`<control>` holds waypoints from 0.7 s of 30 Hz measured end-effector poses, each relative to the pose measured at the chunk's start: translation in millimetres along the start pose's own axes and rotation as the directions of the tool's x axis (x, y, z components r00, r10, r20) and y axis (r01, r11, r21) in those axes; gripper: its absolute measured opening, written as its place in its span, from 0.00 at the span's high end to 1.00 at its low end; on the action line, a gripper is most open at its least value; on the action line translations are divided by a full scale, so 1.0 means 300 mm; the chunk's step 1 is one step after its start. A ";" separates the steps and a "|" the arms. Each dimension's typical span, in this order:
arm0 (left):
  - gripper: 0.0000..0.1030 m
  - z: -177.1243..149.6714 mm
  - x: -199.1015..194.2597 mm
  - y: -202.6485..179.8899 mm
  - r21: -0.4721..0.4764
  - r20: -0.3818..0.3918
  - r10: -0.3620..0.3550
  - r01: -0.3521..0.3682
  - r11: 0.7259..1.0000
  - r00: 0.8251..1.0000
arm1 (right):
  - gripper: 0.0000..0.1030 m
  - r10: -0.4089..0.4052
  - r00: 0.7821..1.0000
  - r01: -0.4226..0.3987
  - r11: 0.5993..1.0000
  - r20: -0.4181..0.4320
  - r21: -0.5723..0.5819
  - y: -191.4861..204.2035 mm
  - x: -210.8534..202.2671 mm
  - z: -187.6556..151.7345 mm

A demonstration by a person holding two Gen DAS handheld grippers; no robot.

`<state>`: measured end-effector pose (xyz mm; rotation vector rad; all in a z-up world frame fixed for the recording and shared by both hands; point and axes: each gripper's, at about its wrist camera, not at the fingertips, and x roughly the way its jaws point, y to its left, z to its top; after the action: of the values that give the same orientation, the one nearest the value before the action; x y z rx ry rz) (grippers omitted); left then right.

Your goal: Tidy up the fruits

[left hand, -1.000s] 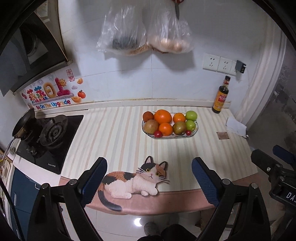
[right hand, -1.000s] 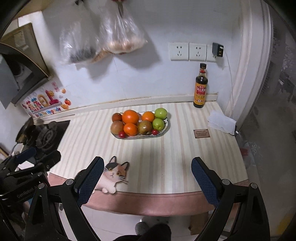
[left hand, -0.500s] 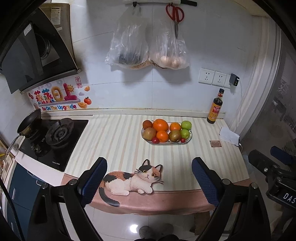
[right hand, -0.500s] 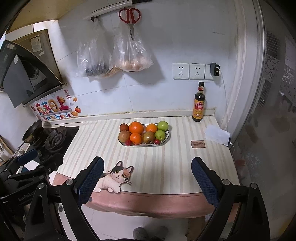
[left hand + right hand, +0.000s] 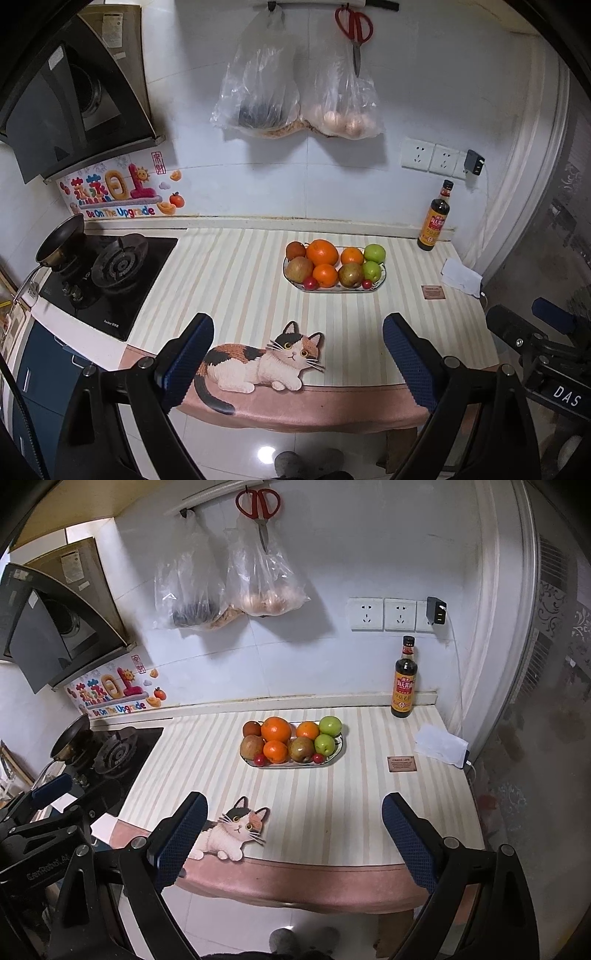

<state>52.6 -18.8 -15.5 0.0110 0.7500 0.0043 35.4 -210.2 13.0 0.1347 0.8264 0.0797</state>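
Between your left gripper (image 5: 297, 354) jaws nothing is held; they stand wide apart and have just been opening a bit more, with only the cat picture (image 5: 264, 360) on the desk (image 5: 229, 280) showing in the gap. Your right gripper (image 5: 293, 836) jaws stand wide apart too, with nothing between them. Both grippers hang off the front edge of the desk, well apart from the fruit.

Farther out, the plate (image 5: 334, 288) sits in the middle of the desk. On it are three oranges (image 5: 322, 252), two green apples (image 5: 374, 253), brownish pears (image 5: 298, 268), a dark red fruit (image 5: 295, 250) and two small red ones (image 5: 310, 283), all lined up in neat rows. No fruit lies loose on the desk in either view. So the job looks done, or close to it, and I see nothing left for you to pick up. A dark bottle (image 5: 405, 681) stands at the back by the wall, and two plastic bags (image 5: 295, 96) hang above.

Compared with a second ago, both views take in more of the room. The plate looks smaller and farther off, and the red scissors (image 5: 258, 506) on the wall now show whole. You have pulled both grippers up and back. The fruit has not moved.
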 end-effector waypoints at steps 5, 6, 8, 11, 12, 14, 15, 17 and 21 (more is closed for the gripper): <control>0.03 0.055 0.099 0.012 -0.005 -0.031 0.033 -0.033 0.999 0.999 | 0.05 -0.018 0.999 0.019 1.000 -0.032 0.011 -0.023 0.106 0.045; 0.03 0.068 0.121 0.013 -0.004 -0.038 0.040 -0.040 0.999 0.998 | 0.05 -0.028 0.999 0.028 1.000 -0.037 0.010 -0.026 0.135 0.058; 0.03 0.091 0.176 0.016 0.001 -0.061 0.051 -0.051 0.999 0.997 | 0.05 -0.039 0.998 0.040 0.999 -0.046 0.009 -0.027 0.177 0.082; 0.03 0.119 0.252 0.019 0.006 -0.100 0.057 -0.056 0.998 0.993 | 0.05 -0.052 0.996 0.053 0.999 -0.072 0.009 -0.030 0.258 0.116; 0.03 0.127 0.278 0.020 0.009 -0.113 0.059 -0.059 0.998 0.992 | 0.05 -0.058 0.995 0.058 0.998 -0.080 0.007 -0.031 0.284 0.126; 0.03 0.139 0.314 0.021 0.011 -0.126 0.062 -0.061 0.998 0.990 | 0.05 -0.065 0.994 0.066 0.998 -0.093 0.009 -0.032 0.323 0.142; 0.03 0.146 0.337 0.023 0.014 -0.135 0.067 -0.066 0.998 0.989 | 0.05 -0.070 0.993 0.071 0.997 -0.099 0.008 -0.033 0.344 0.149; 0.03 0.157 0.367 0.027 0.012 -0.147 0.067 -0.066 0.998 0.987 | 0.05 -0.080 0.990 0.081 0.997 -0.112 0.005 -0.036 0.385 0.164; 0.03 0.170 0.423 0.038 0.005 -0.174 0.071 -0.071 0.997 0.982 | 0.05 -0.093 0.987 0.093 0.996 -0.135 -0.002 -0.035 0.457 0.190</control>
<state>180.1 -7.0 -64.6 0.0369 0.9245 0.0747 170.2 -208.8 -50.0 0.0955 0.9665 -0.0013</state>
